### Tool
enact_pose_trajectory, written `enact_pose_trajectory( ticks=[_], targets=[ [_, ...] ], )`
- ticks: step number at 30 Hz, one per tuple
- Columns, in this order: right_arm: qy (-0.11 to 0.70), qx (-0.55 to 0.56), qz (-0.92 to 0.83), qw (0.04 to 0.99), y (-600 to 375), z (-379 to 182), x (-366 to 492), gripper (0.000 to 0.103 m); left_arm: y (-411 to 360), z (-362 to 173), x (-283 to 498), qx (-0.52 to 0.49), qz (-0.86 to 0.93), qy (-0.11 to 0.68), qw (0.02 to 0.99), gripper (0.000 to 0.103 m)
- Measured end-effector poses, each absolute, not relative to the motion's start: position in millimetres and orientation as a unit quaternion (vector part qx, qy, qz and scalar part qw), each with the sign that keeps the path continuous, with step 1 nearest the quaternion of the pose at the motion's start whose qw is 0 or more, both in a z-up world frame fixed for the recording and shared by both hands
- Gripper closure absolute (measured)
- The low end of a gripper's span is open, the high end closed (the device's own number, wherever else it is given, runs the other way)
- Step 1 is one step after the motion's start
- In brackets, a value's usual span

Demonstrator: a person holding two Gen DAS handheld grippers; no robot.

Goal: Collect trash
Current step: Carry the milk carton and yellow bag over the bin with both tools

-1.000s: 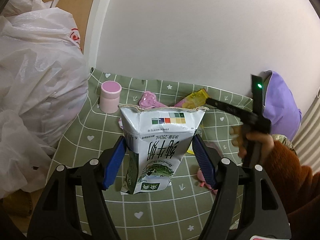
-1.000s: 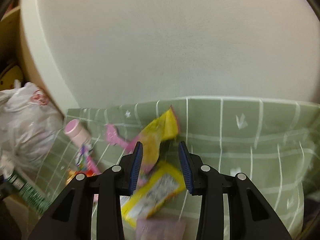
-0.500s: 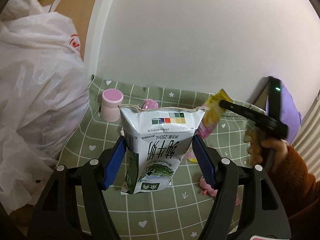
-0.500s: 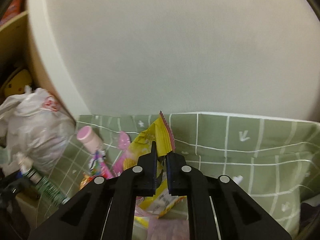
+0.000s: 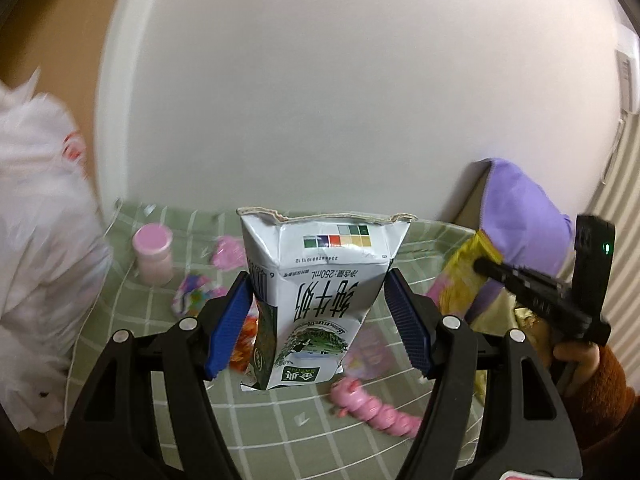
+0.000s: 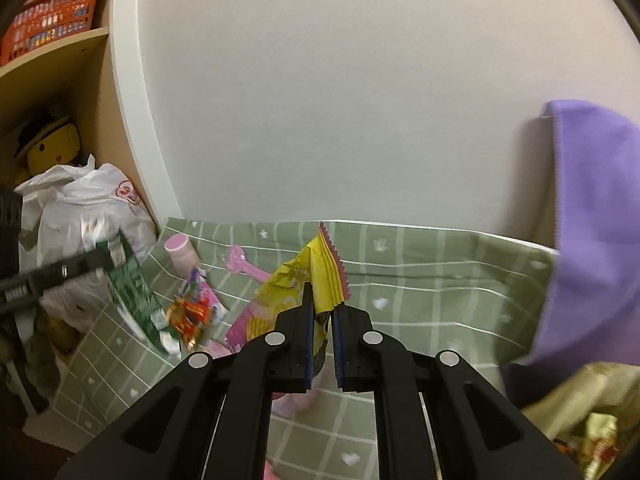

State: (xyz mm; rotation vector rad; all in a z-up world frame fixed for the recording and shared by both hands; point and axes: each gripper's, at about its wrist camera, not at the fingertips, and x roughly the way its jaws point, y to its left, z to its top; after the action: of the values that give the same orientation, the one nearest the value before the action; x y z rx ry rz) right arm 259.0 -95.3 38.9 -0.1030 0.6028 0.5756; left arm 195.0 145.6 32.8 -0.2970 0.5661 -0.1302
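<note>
My left gripper [image 5: 320, 304] is shut on a white and green milk carton [image 5: 320, 280], held upside down with its torn end up, above the green checked cloth [image 5: 280, 420]. In the right wrist view that carton [image 6: 132, 292] shows at the left. My right gripper [image 6: 320, 300] is shut on a crumpled yellow and pink snack wrapper [image 6: 320, 272], lifted off the cloth. From the left wrist view the right gripper [image 5: 480, 266] and its wrapper [image 5: 464, 276] hang at the right, in front of a purple bag [image 5: 516, 220].
On the cloth lie a pink bottle [image 6: 182, 254], a pink spoon [image 6: 240, 260], colourful wrappers [image 6: 192, 312] and a pink segmented toy [image 5: 372, 412]. A white plastic bag [image 6: 92, 208] bulges at the left by a shelf. The purple bag [image 6: 592, 220] fills the right side.
The right gripper shut on the yellow wrapper and lifted it off the cloth toward the purple bag. The left gripper rose with the carton still held.
</note>
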Motion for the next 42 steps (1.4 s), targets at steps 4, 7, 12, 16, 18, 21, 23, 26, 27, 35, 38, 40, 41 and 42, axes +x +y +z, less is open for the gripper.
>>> enact_pose_trajectory(
  ticks=[4,7,12,16,18,21,23,26,27,35,38,40,41,42],
  targets=[
    [0.269,-0.053,0.256,0.927,-121.6,52.8,238.8,0.094,121.9,54.6,200.3,-0.127,-0.093,0.250,0.955,0.039],
    [0.249,-0.047,0.229,0.940,-152.8,65.8,223.8,0.094,100.2,69.1,209.6,-0.121,-0.123,0.233,0.957,0.039],
    [0.232,-0.033,0.176,0.956,-201.9,76.9,205.1,0.094,60.6,86.4,227.2,-0.113,-0.178,0.220,0.952,0.039],
    [0.227,-0.026,0.133,0.964,-237.4,80.4,191.4,0.094,24.4,92.4,239.2,-0.110,-0.229,0.218,0.942,0.039],
    [0.224,-0.022,0.110,0.968,-255.6,82.5,183.3,0.094,8.6,93.3,245.2,-0.112,-0.248,0.221,0.936,0.039],
    [0.220,-0.016,0.079,0.972,-280.5,84.8,172.6,0.094,-21.3,96.5,253.9,-0.121,-0.285,0.227,0.923,0.039],
    [0.216,-0.014,0.055,0.975,-298.1,88.5,164.9,0.094,-38.3,97.5,258.0,-0.123,-0.305,0.225,0.917,0.039],
    [0.212,-0.016,0.028,0.977,-320.5,93.5,156.6,0.094,-74.7,97.2,266.7,-0.133,-0.347,0.228,0.900,0.039],
    [0.211,-0.018,0.015,0.977,-329.4,95.0,153.8,0.094,-83.6,96.9,267.9,-0.135,-0.356,0.229,0.896,0.039],
    [0.211,-0.030,-0.041,0.976,-370.1,95.2,146.8,0.094,-160.9,74.3,281.0,-0.154,-0.431,0.252,0.853,0.039],
    [0.225,-0.031,-0.039,0.973,-376.6,83.4,153.9,0.094,-183.4,50.8,290.0,-0.146,-0.439,0.288,0.838,0.039],
    [0.243,-0.030,-0.030,0.969,-376.2,70.4,159.4,0.094,-199.2,29.2,293.4,-0.116,-0.434,0.320,0.834,0.039],
    [0.255,-0.034,-0.023,0.966,-374.4,60.6,162.8,0.094,-203.0,21.2,294.1,-0.104,-0.431,0.331,0.833,0.039],
    [0.263,-0.035,-0.017,0.964,-372.5,53.7,165.4,0.094,-206.6,11.5,294.2,-0.089,-0.427,0.343,0.832,0.039]
  ],
)
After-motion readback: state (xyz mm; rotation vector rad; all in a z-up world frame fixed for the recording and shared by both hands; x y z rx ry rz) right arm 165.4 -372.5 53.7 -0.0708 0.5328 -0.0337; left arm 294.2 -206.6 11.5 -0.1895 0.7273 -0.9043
